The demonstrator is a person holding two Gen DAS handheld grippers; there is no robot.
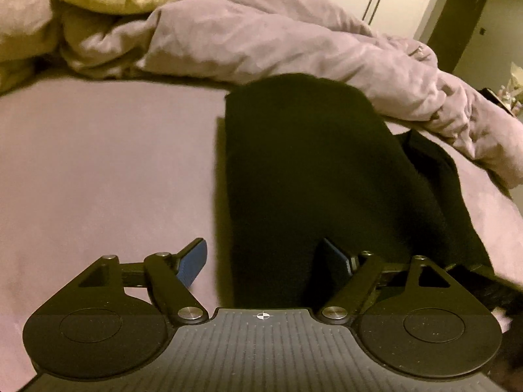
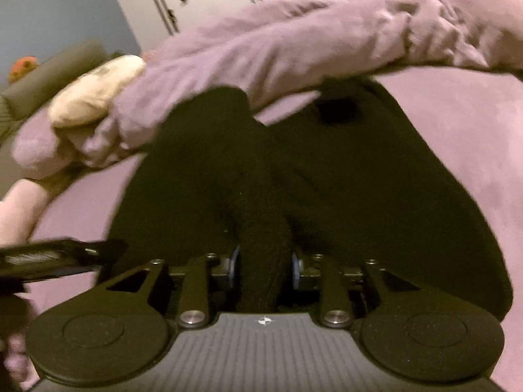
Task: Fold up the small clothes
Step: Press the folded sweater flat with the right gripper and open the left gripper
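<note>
One black garment [image 1: 304,170] lengthwise away toward duvet [image 1: 261,39]; left hand-held gripper [image 1: 266,261] wide, empty; right hand-held gripper [image 2: 264,269] pinching its fold.

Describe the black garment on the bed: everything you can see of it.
The black fuzzy fabric garment lies on the mauve bed sheet, its far end against the rumpled mauve duvet, which overlaps it in the right wrist view. It looks thick, soft and knitted, partly folded into a long panel with another layer showing beside it. A bunched ridge of it runs between the right gripper's blue pads, which look closed on it. The left gripper stands open over its near edge, pads clear.
</note>
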